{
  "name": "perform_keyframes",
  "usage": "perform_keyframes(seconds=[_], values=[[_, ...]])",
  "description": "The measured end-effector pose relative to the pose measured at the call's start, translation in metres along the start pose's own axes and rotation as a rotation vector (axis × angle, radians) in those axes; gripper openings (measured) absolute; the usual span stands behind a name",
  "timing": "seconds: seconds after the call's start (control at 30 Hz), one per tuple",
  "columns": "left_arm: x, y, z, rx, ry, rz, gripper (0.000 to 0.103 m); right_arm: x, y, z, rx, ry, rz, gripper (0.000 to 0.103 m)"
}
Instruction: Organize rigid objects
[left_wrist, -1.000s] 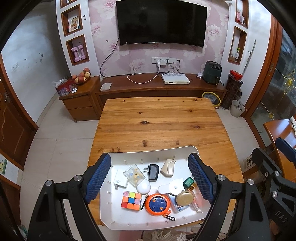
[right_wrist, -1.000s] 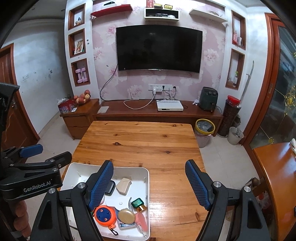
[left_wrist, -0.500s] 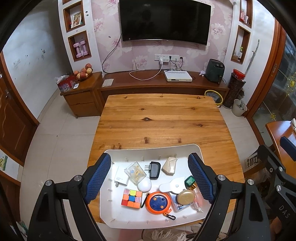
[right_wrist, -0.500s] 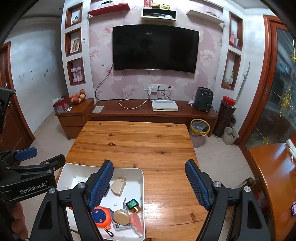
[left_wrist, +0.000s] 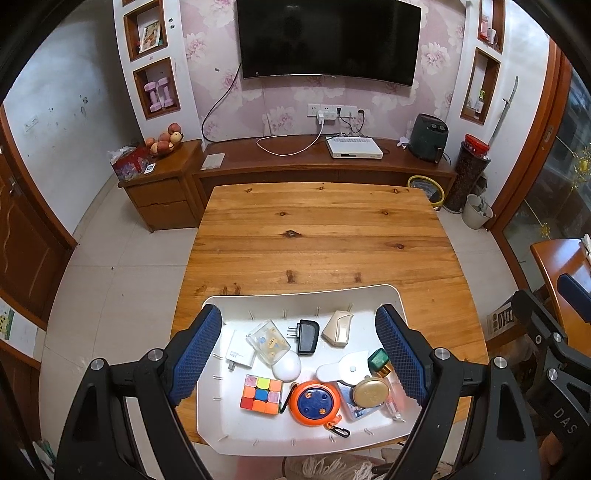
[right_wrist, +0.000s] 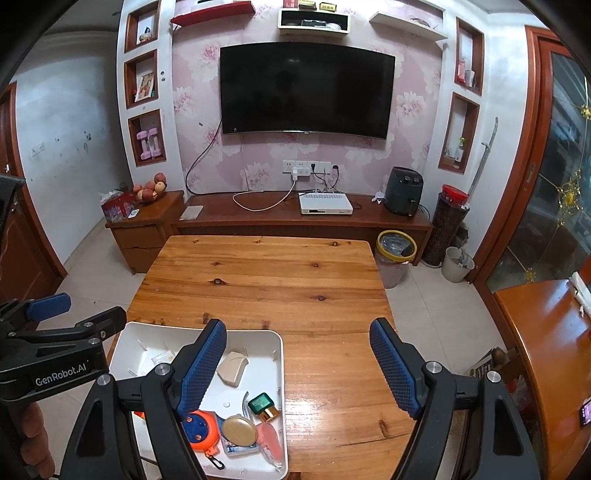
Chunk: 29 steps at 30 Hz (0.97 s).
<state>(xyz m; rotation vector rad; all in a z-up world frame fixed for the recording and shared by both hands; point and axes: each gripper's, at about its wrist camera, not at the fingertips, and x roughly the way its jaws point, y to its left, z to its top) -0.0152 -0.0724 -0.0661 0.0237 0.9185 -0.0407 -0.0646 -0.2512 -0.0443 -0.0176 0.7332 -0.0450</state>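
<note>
Compared with the pictures from a second ago, the white tray is being shown a little lower in the left wrist view, and more of the wall below the TV is being seen; in the right wrist view the TV is being shown lower, so the shelves above it are being seen. Nothing in the tray is being moved. The tray is being kept on the near end of the wooden table, at the bottom middle of the left wrist view and at the bottom left of the right wrist view. In it, a colour cube, an orange tape reel, a gold round tin, a black plug, a beige block, a white egg shape and a green-capped bottle are being seen. The left gripper is being held wide open above the tray, and nothing is being gripped. The right gripper is also being held wide open, over the table just right of the tray, with nothing in it. "GenRobot.AI" is being read on the left gripper's body at the left edge of the right wrist view. "DAS" is being read on the black frame at the lower right of the left wrist view.
</note>
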Motion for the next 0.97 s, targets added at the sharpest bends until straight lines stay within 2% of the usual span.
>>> perform_keyframes(seconds=[0.97], values=[[0.0053,-0.0001,-0.0036,-0.003,0.022,-0.001,0.087,0.0092,-0.0051,-0.0067,0.002,0.025,0.005,0.081]])
